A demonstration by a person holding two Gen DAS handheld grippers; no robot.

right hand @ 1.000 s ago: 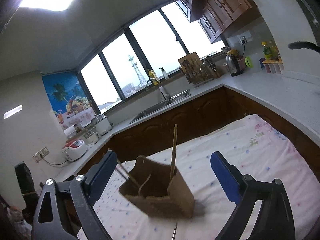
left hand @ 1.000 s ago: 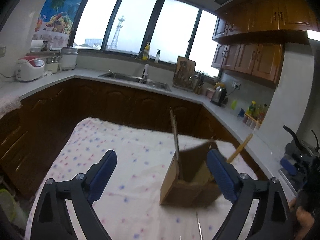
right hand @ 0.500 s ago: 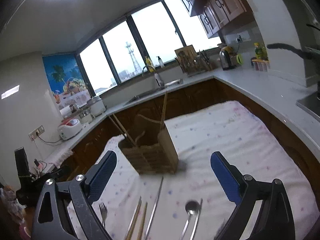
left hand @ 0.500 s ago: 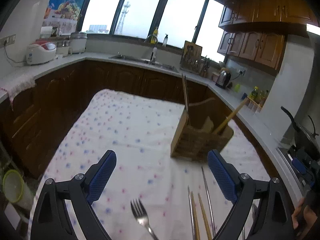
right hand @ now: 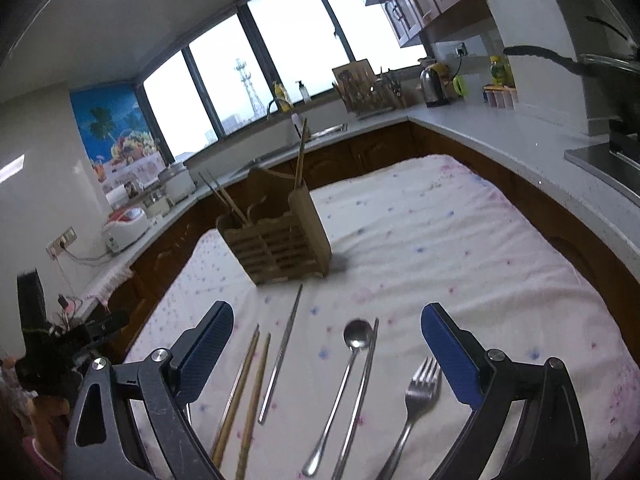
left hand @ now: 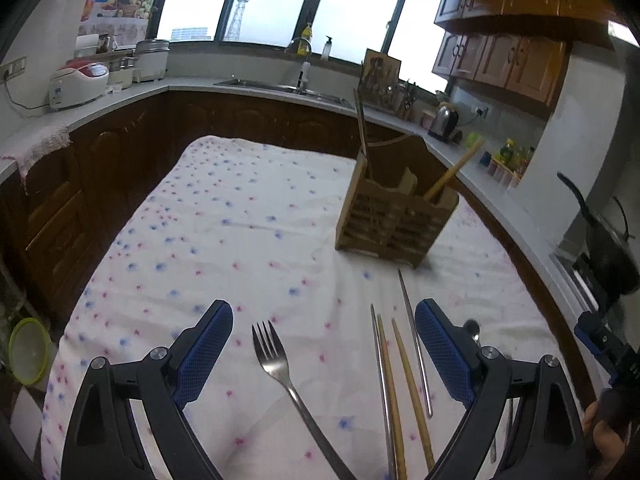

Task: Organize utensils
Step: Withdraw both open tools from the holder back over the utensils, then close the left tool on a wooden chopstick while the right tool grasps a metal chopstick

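Observation:
A wooden slatted utensil holder stands on the flowered tablecloth with a few chopsticks sticking out of it. On the cloth in front of it lie a fork, wooden chopsticks and metal chopsticks. The right wrist view also has a spoon and a second fork. My left gripper hangs open above the first fork. Over the spoon, my right gripper is open too. Neither holds anything.
The table is ringed by dark wooden cabinets and a grey counter bearing a kettle, rice cookers and bottles. A sink sits under the windows. A black pan is on the stove at the right.
Both grippers have tilted down and drawn back from the holder. The utensils lying on the cloth have come into view. Both jaws stayed open.

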